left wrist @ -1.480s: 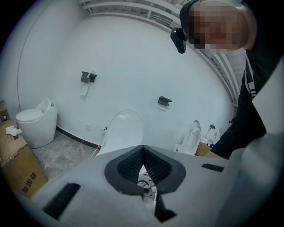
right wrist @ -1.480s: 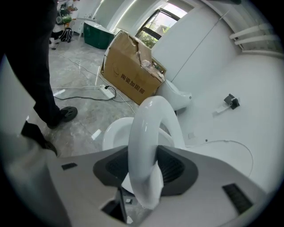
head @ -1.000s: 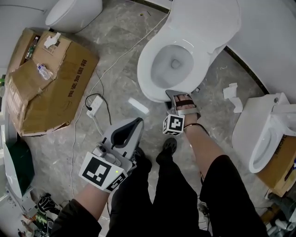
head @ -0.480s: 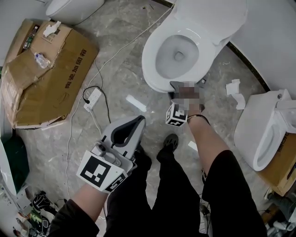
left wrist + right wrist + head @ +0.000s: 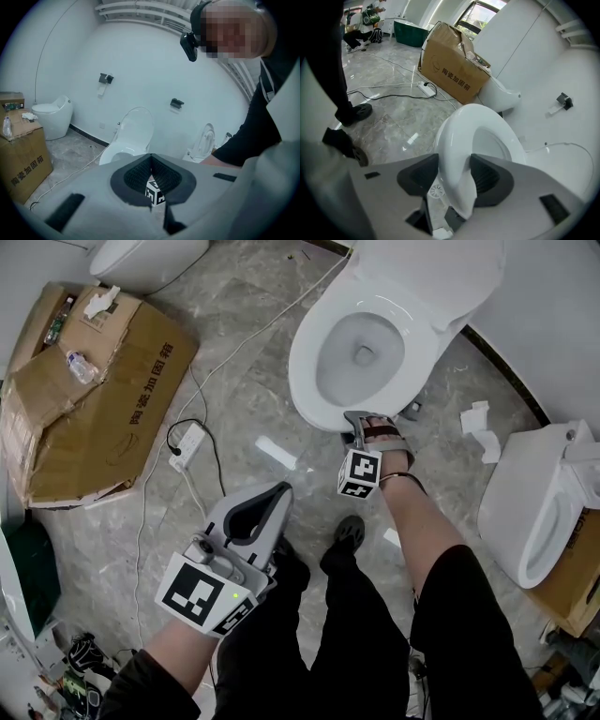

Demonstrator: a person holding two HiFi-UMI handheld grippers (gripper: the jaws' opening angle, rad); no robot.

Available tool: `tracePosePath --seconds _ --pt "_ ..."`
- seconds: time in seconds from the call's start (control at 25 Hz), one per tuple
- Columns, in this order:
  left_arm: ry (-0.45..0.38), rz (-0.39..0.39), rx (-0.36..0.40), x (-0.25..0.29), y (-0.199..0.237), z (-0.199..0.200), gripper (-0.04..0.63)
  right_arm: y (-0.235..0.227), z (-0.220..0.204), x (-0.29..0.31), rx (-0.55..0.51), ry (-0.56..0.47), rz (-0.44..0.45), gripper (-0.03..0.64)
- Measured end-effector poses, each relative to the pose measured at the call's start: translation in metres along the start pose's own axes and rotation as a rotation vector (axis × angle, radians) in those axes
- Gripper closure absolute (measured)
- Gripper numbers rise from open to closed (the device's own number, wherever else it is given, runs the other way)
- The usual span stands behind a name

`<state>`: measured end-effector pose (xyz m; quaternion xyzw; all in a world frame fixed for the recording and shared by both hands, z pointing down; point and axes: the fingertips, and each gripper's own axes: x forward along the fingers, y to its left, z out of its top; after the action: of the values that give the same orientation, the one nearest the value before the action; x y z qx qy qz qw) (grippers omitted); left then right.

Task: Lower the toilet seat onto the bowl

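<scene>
Leftmost, a crushed cardboard box (image 5: 103, 399) lies on the grey marble floor (image 5: 234, 362), with a white power strip (image 5: 190, 442) and its cables just beside the box's right edge. Next to that, low in the head view, the left gripper (image 5: 278, 488) hangs over the floor near the person's dark trouser legs, well apart from the toilet. Its own view shows the jaw tips meeting, with only a hollow between the curved dark pads and nothing gripped. Further right stands the white toilet, its lid (image 5: 422, 277) raised at the back. The toilet seat (image 5: 314, 343) lies flat on the bowl, ring down around the open basin. The right gripper (image 5: 359, 427) sits at the very front edge of that seat. In the right gripper view the seat's front curve runs between the two jaws, which are opening wide, with a dark pad just beside the ring on each side; I cannot tell whether either pad touches it. Right of the toilet, scraps of white paper (image 5: 478, 423) lie on the floor, and a second toilet (image 5: 534, 512) stands near the frame's right edge.
</scene>
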<state>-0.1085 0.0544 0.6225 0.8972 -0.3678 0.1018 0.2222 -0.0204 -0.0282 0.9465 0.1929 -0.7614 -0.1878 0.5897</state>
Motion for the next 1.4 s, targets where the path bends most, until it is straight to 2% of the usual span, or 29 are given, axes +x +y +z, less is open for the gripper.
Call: tracePosePath --seconds 0.4,0.68,0.8,1.08,1.28,1.4 --pt "0.024 0.012 -0.018 0.004 0.012 -0.003 0.583 0.016 -0.004 0.018 -0.011 0.004 0.053 0.393" --pt "0.017 0.016 -0.015 0.002 0.01 0.014 0.583 0.012 -0.005 0.007 -0.013 0.014 0.062 0.393" --pt "0.011 0.013 -0.008 -0.006 0.001 0.034 0.583 0.001 -0.001 -0.02 0.027 -0.006 0.048 0.393" --pt "-0.026 0.019 0.001 -0.047 -0.03 0.096 0.583 -0.044 0.005 -0.113 0.049 0.012 0.01 0.393" --pt "-0.039 0.006 0.03 -0.076 -0.056 0.13 0.583 -0.067 0.03 -0.184 0.132 -0.022 -0.005 0.393" --pt "-0.043 -0.003 0.033 -0.1 -0.07 0.147 0.583 -0.073 0.056 -0.234 0.216 -0.052 -0.009 0.393"
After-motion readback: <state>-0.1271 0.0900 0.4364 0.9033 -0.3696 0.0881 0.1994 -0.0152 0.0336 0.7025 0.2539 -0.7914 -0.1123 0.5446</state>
